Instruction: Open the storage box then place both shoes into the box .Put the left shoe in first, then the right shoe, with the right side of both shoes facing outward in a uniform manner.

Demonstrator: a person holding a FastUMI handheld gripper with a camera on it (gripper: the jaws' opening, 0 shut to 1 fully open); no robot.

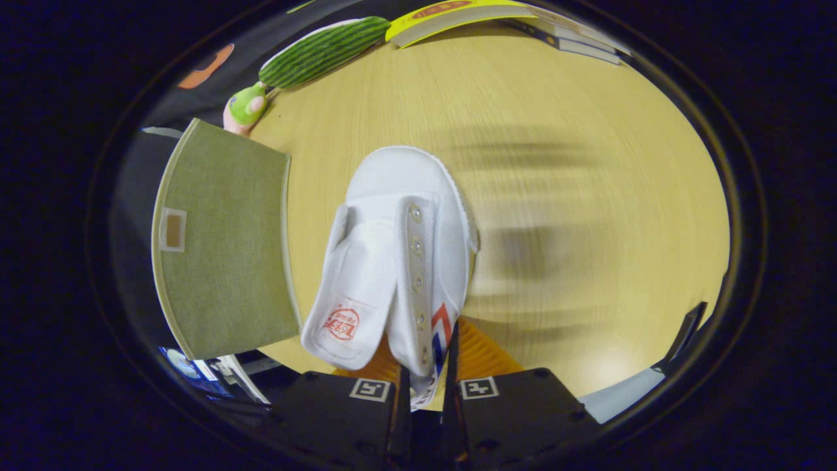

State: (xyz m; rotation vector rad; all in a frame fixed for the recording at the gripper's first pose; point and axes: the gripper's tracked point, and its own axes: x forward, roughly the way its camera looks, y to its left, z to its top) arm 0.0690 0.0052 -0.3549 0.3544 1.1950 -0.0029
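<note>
A white canvas shoe (399, 261) with a red and blue stripe on its side hangs from my gripper (428, 373), toe pointing away, above the wooden table (588, 163). Both fingers press on the shoe's side wall near the heel, so the gripper is shut on it. The tongue flops out toward the left, showing a red logo. An olive-green fabric storage box (222, 242) stands to the left of the shoe, its lid or side panel facing me, with a small label window on it.
A green striped plush toy (320, 52) with a pink end lies beyond the box at the table's far edge. Books with a yellow cover (458, 16) lie at the far side. The table's right edge is near a dark object (686, 333).
</note>
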